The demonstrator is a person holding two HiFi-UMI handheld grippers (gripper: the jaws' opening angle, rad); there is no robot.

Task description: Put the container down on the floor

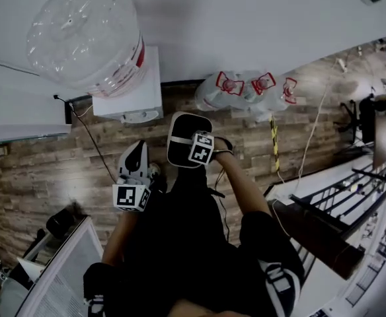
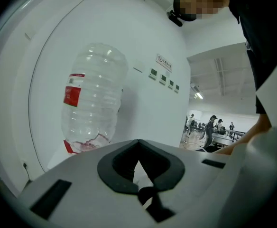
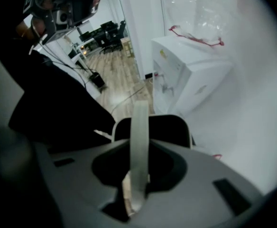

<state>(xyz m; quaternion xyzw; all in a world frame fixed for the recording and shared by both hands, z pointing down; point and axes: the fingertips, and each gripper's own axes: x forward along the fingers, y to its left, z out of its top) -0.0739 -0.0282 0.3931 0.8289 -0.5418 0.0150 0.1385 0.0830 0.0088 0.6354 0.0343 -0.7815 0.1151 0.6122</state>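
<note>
In the head view the container (image 1: 182,136) is a black tub with a pale rim, hanging above the wooden floor (image 1: 41,170) in front of the person's legs. My right gripper (image 1: 194,152) points steeply down over it. In the right gripper view its jaws (image 3: 138,175) are shut on a pale strip (image 3: 139,127) of the container, whose black body (image 3: 169,129) shows just beyond. My left gripper (image 1: 135,152) hovers to the left of the container, apart from it. In the left gripper view its jaws (image 2: 139,175) are shut with nothing between them, facing the white wall.
A white water dispenser (image 1: 130,94) with a large clear bottle (image 1: 87,35) on top stands against the wall ahead. Several clear bottles (image 1: 246,91) lie on the floor beside it. A cable (image 1: 97,150) crosses the floor. A dark railing (image 1: 351,197) is at the right, a desk (image 1: 61,269) at lower left.
</note>
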